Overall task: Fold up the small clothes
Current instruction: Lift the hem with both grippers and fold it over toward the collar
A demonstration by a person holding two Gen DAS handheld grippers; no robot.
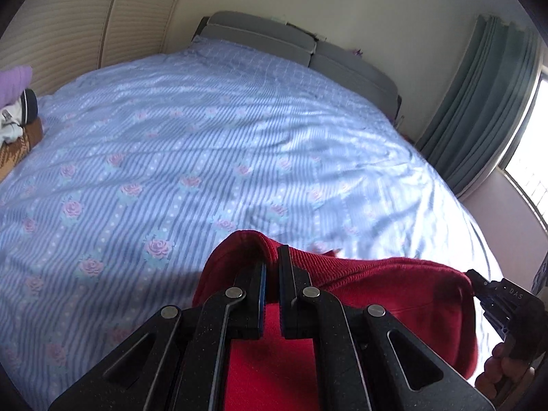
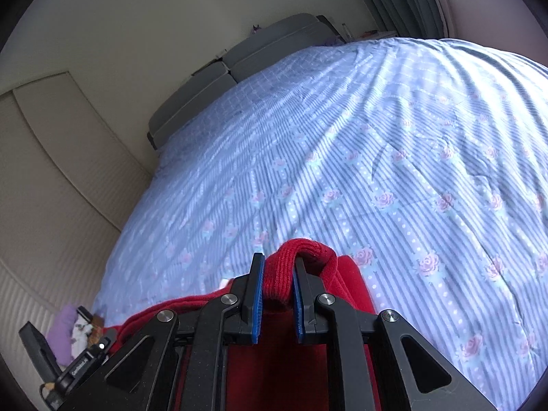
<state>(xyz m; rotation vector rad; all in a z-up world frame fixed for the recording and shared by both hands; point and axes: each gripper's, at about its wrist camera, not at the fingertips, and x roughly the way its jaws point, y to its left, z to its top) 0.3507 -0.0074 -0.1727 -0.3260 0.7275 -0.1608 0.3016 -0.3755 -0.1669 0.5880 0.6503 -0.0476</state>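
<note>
The left gripper point(image 1: 270, 267) pinches one ribbed edge of the red garment point(image 1: 394, 284), held up over the near edge of the bed point(image 1: 205, 137). The right gripper point(image 2: 279, 274) pinches the other edge. This looks like the spreading step. Next, lay it flat on the bed and keep both ends even.
</note>
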